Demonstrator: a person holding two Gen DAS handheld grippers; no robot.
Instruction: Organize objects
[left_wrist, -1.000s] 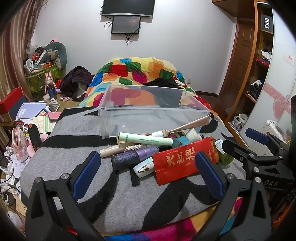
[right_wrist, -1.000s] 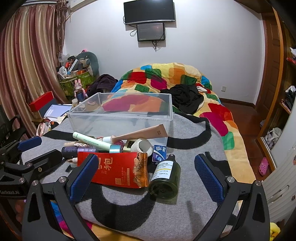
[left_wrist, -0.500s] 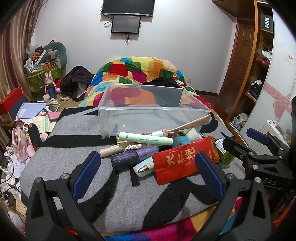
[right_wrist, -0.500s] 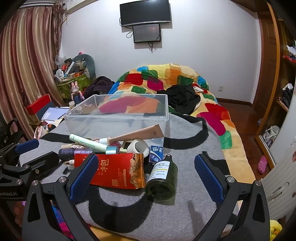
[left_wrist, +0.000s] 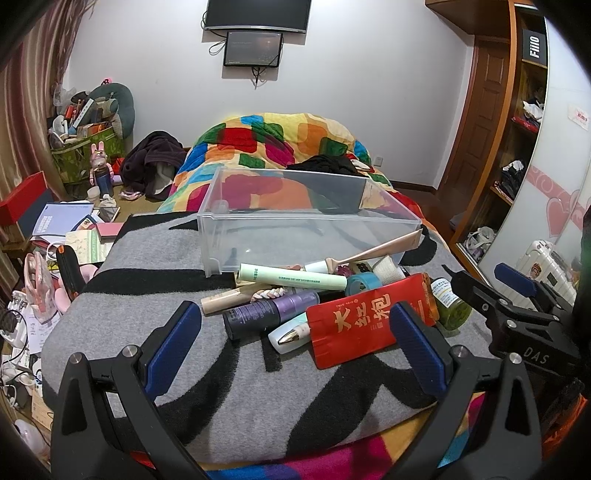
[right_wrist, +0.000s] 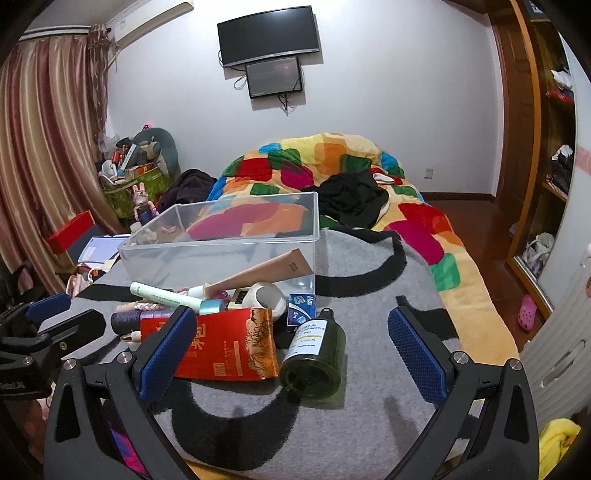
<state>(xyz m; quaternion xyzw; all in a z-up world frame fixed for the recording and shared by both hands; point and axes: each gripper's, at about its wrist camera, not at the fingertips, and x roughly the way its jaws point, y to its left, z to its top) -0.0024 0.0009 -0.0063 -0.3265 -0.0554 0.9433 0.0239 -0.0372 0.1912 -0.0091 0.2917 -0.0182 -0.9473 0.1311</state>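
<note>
Left gripper (left_wrist: 295, 345): jaws wide apart, holding nothing. Straight ahead between them lie the purple bottle (left_wrist: 271, 317) and a white tube (left_wrist: 291, 334) with a gold tip; the red pouch (left_wrist: 369, 321) overlaps the line of the right-hand jaw. Beyond those, the green tube (left_wrist: 291, 277) lies crosswise, and past it the tan tube (left_wrist: 376, 251) leans on the bin (left_wrist: 229, 236), which sits farthest out and looks empty.

Right gripper (right_wrist: 291, 343): jaws also spread, nothing held. Green bottle (right_wrist: 314, 350) lies on its side dead centre between them, base toward the camera. Red pouch is just inside the left-hand jaw, touching the bottle or nearly so. Tape roll (right_wrist: 267, 297) and blue box (right_wrist: 301, 314) are just past the bottle, then the bin.

Everything sits on a grey blanket (right_wrist: 369, 288): soft base, so things will sink and roll.

Handling, my read:
- Green bottle: probably glass, heavier, slick, fragile. Grip across the body mid-label, not the neck.
- Red pouch: light, floppy, foil-slick. Pinch an edge.
- Tubes: light, squashy. Take them mid-length.
</note>
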